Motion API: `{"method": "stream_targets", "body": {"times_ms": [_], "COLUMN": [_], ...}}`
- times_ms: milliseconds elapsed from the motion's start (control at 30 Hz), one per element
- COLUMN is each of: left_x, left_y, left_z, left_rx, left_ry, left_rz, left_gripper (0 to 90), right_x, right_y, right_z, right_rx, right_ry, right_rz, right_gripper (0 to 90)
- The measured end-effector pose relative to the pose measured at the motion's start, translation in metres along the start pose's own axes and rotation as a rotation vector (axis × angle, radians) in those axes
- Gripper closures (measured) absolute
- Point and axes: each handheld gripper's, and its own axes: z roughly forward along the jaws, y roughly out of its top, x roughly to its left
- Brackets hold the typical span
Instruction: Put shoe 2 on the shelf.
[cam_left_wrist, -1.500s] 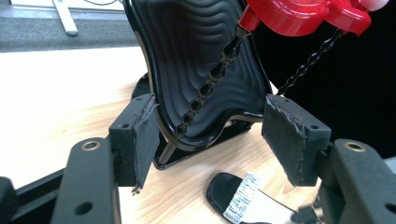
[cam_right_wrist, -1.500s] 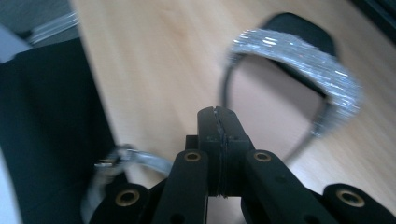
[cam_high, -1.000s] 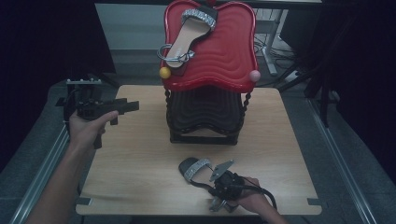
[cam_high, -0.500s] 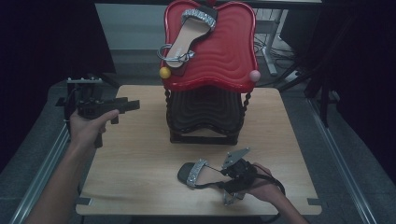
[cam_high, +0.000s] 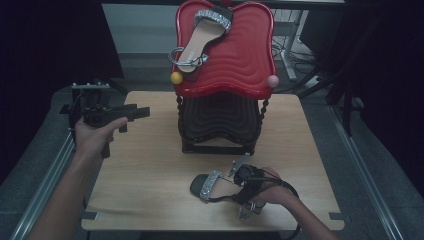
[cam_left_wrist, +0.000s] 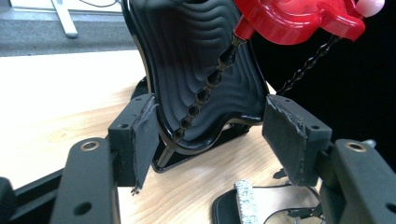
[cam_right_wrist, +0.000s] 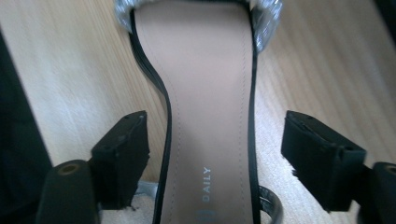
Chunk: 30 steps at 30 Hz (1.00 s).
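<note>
Now the right tongs (cam_high: 246, 176) have been swung from the sandal's toe side round to its heel end at about 5 o'clock on the bench (cam_high: 150, 190), and are held spread wide astride the sandal (cam_high: 212, 186), its tan insole seen between them (cam_right_wrist: 205, 107). The left tongs (cam_high: 131, 113) stay at 9 o'clock, also spread with nothing between them. At 12 o'clock a black stand (cam_high: 220, 120) is topped by a red tray (cam_high: 245, 55) bearing a second sandal (cam_high: 202, 37).
</note>
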Motion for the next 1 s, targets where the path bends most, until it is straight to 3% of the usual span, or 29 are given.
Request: {"method": "stream_targets", "body": {"times_ms": [200, 367, 433, 533, 733, 1000], "left_x": [0.001, 0.003, 0.004, 0.004, 0.004, 0.007], "left_y": [-0.002, -0.003, -0.003, -0.003, -0.004, -0.005], "left_z": [0.001, -0.001, -0.001, -0.002, 0.000, -0.001], "left_rx": [-0.001, 0.000, -0.002, -0.003, 0.001, 0.001], "left_ry": [-0.002, 0.000, 0.002, 0.004, 0.002, 0.005], "left_rz": [-0.007, -0.010, -0.010, -0.007, -0.011, -0.020], "left_gripper": [35.7, 35.7, 35.8, 35.7, 35.8, 35.7], "right_x": [0.004, 0.002, 0.003, 0.002, -0.002, -0.018], "right_y": [0.004, 0.007, 0.008, 0.010, 0.009, -0.005], "right_z": [0.018, 0.028, 0.031, 0.033, 0.033, 0.024], "right_rx": [0.096, 0.143, 0.157, 0.171, 0.160, 0.072], "right_ry": [-0.025, -0.028, -0.008, -0.002, 0.022, 0.139], "right_rz": [-0.027, -0.048, -0.039, -0.034, 0.002, 0.125], "right_gripper": [21.3, 33.7, 38.9, 40.7, 42.5, 42.8]}}
